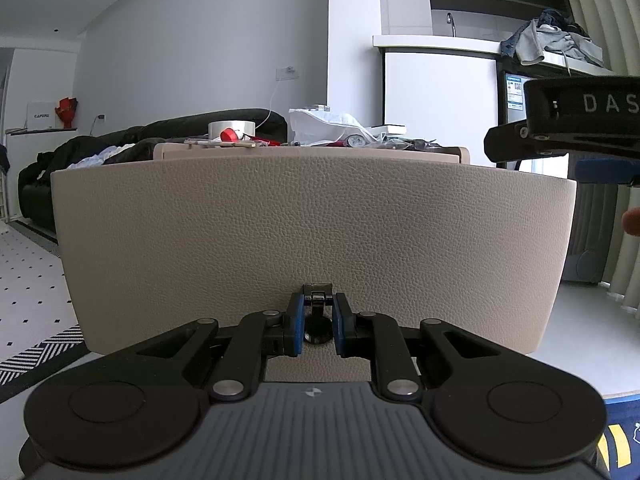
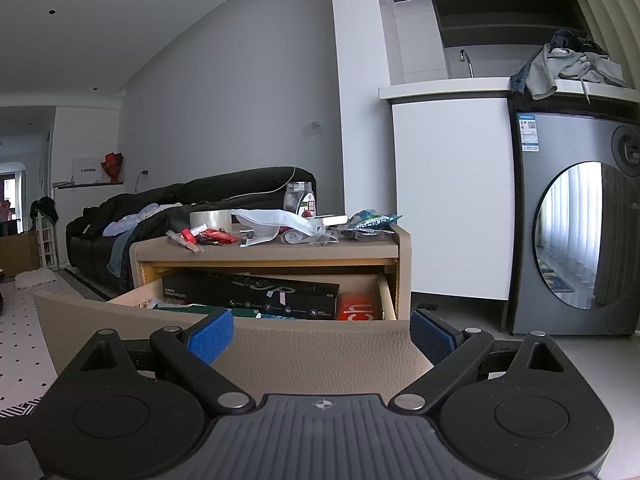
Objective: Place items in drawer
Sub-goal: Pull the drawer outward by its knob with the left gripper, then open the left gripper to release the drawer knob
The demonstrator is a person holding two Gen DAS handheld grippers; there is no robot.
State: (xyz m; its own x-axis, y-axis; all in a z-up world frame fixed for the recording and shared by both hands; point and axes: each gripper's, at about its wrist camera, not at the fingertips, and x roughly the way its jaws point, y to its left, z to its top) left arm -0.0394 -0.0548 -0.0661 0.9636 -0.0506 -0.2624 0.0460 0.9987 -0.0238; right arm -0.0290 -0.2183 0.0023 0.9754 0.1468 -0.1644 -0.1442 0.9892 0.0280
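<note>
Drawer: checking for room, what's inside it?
Drawer holds a black box, something red and green items; its front panel hides the rest.

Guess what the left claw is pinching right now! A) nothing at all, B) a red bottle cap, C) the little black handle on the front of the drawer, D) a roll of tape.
C. In the left wrist view, the left claw has its blue pads closed on either side of the small black handle low on the beige drawer front.
</note>
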